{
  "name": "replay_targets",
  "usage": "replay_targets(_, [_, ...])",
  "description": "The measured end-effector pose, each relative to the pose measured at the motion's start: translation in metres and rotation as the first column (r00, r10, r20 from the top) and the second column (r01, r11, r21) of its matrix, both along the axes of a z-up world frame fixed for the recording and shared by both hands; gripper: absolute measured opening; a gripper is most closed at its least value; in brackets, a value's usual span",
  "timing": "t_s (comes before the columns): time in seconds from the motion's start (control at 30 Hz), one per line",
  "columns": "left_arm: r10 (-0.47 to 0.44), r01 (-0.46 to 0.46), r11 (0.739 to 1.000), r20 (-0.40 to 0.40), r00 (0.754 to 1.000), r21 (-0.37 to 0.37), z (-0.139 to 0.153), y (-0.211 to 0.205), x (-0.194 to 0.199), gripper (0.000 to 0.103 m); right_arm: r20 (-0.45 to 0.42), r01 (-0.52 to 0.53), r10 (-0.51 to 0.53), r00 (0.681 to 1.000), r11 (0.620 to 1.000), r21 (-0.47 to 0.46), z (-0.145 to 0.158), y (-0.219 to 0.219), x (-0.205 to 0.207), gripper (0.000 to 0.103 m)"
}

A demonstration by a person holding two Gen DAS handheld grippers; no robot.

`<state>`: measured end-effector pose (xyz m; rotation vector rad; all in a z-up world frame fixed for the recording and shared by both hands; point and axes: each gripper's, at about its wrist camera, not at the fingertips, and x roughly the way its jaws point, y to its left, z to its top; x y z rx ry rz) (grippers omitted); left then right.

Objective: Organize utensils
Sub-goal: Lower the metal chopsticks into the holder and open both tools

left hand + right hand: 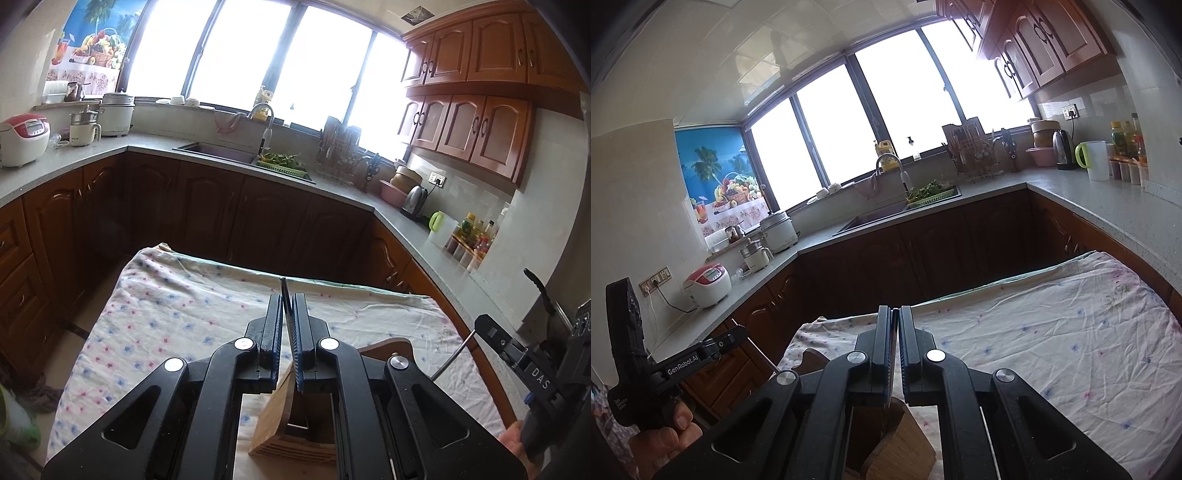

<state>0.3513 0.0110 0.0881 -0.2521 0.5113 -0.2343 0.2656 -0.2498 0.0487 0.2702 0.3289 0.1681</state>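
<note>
My left gripper (286,299) is shut on a thin dark utensil (284,291), whose end sticks up past the fingertips. Right under it a slotted wooden block (291,424) stands on the cloth-covered table (166,314). At the right edge of that view my right gripper (480,325) is shut on a thin metal utensil (452,356), whose shaft slants down toward the table. In the right wrist view the right gripper (895,310) is shut above the block (905,443). The left gripper (738,334) shows at the far left, held by a hand (672,435).
A curved wooden piece (391,347) rises behind the block. Grey counters wrap the room, with a sink (218,149), a dish rack (338,155), a kettle (415,199), a rice cooker (22,140) and bottles (472,229). Dark cabinets stand beyond the table's far edge.
</note>
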Motion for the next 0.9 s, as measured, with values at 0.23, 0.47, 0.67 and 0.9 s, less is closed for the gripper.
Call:
replay_targets(0.23, [0.034, -0.033, 0.999, 0.009, 0.999, -0.02, 0.007, 0.011, -0.011, 0.047, -0.011, -0.018, 0.018, 1.0, 0.999, 0.031, 0.001, -0.004, -0.003, 0.041])
replay_targets(0.47, [0.039, -0.039, 0.999, -0.001, 0.999, -0.021, 0.008, 0.019, -0.027, 0.05, 0.008, -0.019, 0.019, 1.0, 0.999, 0.039, 0.006, -0.006, -0.022, 0.069])
replay_targets(0.67, [0.06, -0.06, 0.998, -0.019, 0.998, -0.005, 0.003, 0.023, -0.046, 0.07, 0.003, -0.014, 0.014, 1.0, 0.999, 0.05, 0.005, -0.011, -0.039, 0.083])
replay_targets(0.9, [0.066, -0.066, 0.998, -0.05, 0.997, -0.009, -0.008, 0.028, -0.073, 0.073, -0.004, -0.006, 0.007, 1.0, 0.998, 0.069, 0.0, -0.019, -0.065, 0.092])
